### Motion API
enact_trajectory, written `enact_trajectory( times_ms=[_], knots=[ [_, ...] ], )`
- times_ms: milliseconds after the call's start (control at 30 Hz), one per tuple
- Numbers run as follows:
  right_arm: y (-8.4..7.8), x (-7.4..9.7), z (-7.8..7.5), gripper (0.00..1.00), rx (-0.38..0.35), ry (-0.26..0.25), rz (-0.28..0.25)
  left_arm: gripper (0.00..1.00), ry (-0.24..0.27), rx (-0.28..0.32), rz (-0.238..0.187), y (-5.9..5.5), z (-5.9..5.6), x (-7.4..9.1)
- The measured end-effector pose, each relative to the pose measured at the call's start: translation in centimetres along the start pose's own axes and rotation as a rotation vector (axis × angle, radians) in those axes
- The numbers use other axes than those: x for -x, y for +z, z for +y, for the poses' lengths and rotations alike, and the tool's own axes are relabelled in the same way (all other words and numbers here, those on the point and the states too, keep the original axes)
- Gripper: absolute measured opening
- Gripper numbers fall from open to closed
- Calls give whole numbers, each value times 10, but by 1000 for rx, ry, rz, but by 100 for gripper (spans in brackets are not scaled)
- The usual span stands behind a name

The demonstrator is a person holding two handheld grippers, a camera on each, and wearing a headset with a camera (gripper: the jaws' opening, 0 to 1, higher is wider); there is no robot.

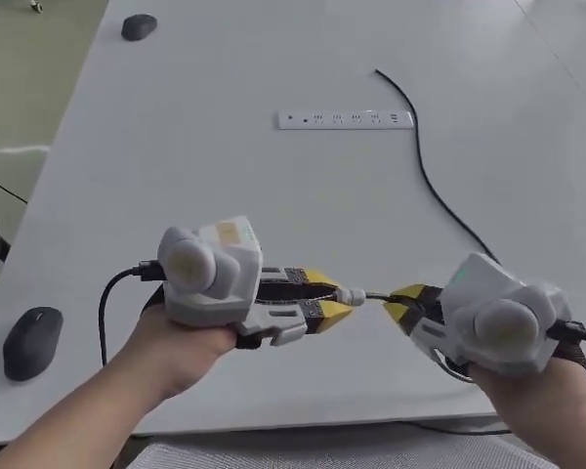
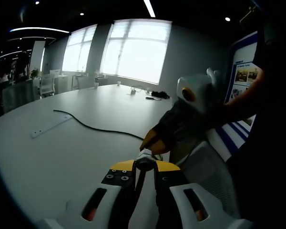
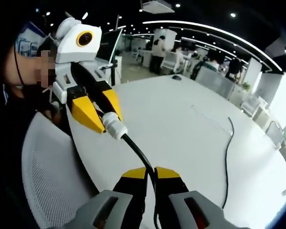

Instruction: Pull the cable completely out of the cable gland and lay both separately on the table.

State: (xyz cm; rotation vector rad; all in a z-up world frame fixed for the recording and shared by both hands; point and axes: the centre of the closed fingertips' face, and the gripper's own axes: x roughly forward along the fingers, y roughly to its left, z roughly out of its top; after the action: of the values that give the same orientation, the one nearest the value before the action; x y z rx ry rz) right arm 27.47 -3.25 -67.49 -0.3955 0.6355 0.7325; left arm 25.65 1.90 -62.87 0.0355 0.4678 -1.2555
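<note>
Head view, left tongs clamped on one cable gland, right tongs seemingly gripping one cable.

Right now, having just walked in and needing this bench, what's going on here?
A person holds two grippers above the near edge of the white table. The left gripper is shut on a white cable gland, and the right gripper is shut on the black cable that runs into it. The cable is still in the gland, and neither lies on the table yet.
</note>
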Motion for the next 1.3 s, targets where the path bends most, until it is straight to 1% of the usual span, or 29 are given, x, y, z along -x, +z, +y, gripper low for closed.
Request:
enact_trajectory(
  times_ms=[67, 133, 300, 333, 467, 500, 567, 633, 733, 900, 1100, 1300],
  knots=[
    [-4, -1, -3, 0, -35, -5, -4, 15, 0, 0, -1, 0, -1, 0],
    [-10, -3, -6, 0, -64, -15, 5, 15, 1, 0, 0, 0, -1, -1],
    [-17, -6, -10, 0, -155, -22, 3, 15, 2, -1, 3, -1, -1, -2],
    [-19, -7, -11, 0, -160, -29, 8, 15, 3, -2, 4, -1, -1, -2],
    [-26, -10, -15, 0, -229, -52, 23, 15, 8, 4, -5, 1, 1, -2],
    [-30, -10, -17, 0, -263, -55, 29, 15, 8, 4, -6, 1, 1, -2],
    [-34, -11, -18, 0, -297, -55, 35, 15, 7, 3, -6, 1, 1, -1],
    [-42, -12, -20, 0, -319, -65, 56, 15, 8, 5, -6, 1, 1, -1],
    [-49, -13, -22, 0, -375, -68, 65, 15, 10, 5, -7, 0, 1, -1],
    [-56, -16, -22, 0, -420, -65, 73, 15, 5, 3, -1, -2, -1, -2],
    [-55, -15, -20, 0, -410, -64, 68, 15, 5, 7, -5, -1, -1, -2],
    [-53, -12, -19, 0, -421, -60, 60, 15, 8, 4, -5, -1, 1, -1]
  ],
)
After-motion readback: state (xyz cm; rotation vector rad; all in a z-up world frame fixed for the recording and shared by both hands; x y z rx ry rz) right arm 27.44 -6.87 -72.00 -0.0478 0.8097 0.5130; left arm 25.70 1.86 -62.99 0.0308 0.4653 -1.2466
